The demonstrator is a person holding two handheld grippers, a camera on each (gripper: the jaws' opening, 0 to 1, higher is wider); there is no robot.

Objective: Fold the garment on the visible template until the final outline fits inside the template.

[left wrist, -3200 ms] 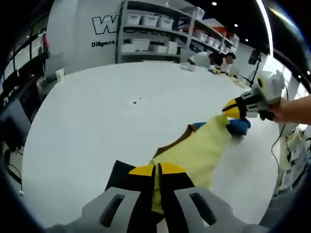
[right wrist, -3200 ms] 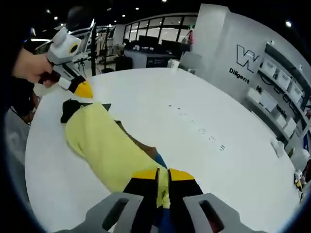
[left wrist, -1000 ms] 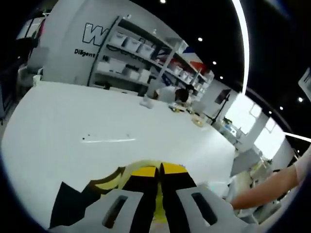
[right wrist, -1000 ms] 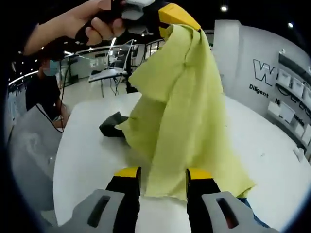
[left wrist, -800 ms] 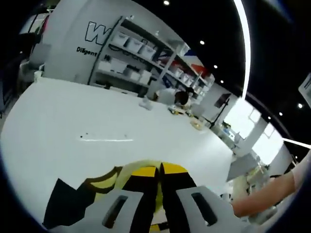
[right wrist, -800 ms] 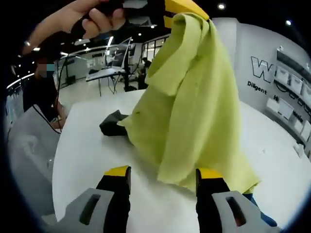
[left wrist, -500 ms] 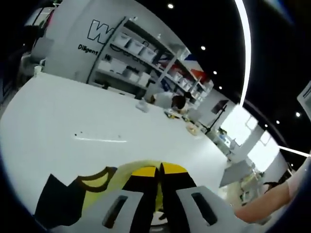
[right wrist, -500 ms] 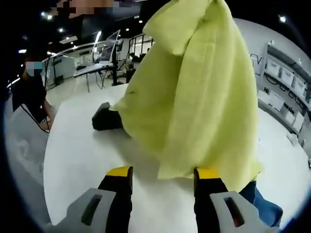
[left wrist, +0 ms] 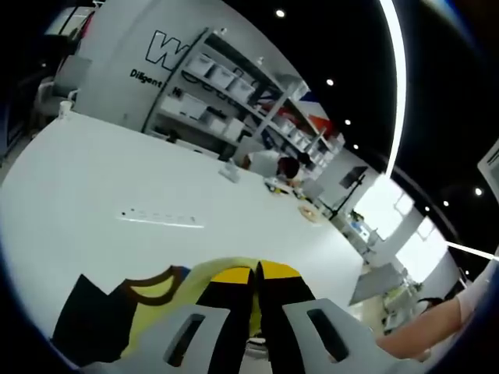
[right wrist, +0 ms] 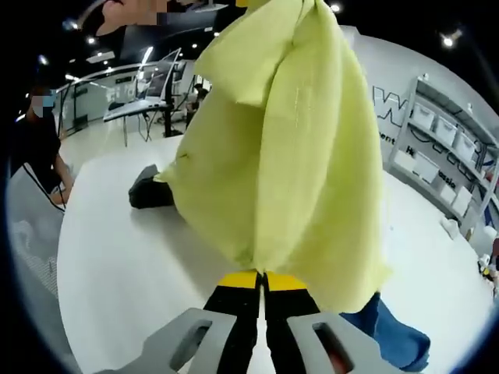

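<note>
Gripping now: the right gripper, jaws pressed together at 6 o'clock of the right gripper view, pinches the lower edge of the yellow garment.
Left gripper: the left gripper rises at 6 o'clock of the left gripper view, its yellow-tipped jaws clenched on yellow cloth of the garment.
Garment, right gripper view: it hangs as a tall draped sheet from 12 o'clock down to the right gripper's jaws, lifted off the white table, with vertical folds and a stitched seam showing.
Garment, left gripper view: a brown-trimmed neckline curves at about 8 o'clock of the left gripper, just beside its jaws.
Black piece: a black cloth part lies at 8 o'clock in the left gripper view; a dark bundle sits on the table at 9 o'clock in the right gripper view, touching the garment's edge.
Blue cloth: a blue cloth lies on the table at 4 o'clock, partly under the garment's hem.
Person: a hand at 11 o'clock, above the garment's top; a sleeve at 4 o'clock in the left gripper view.
Far: shelves with white bins and a wall with lettering beyond the table.
</note>
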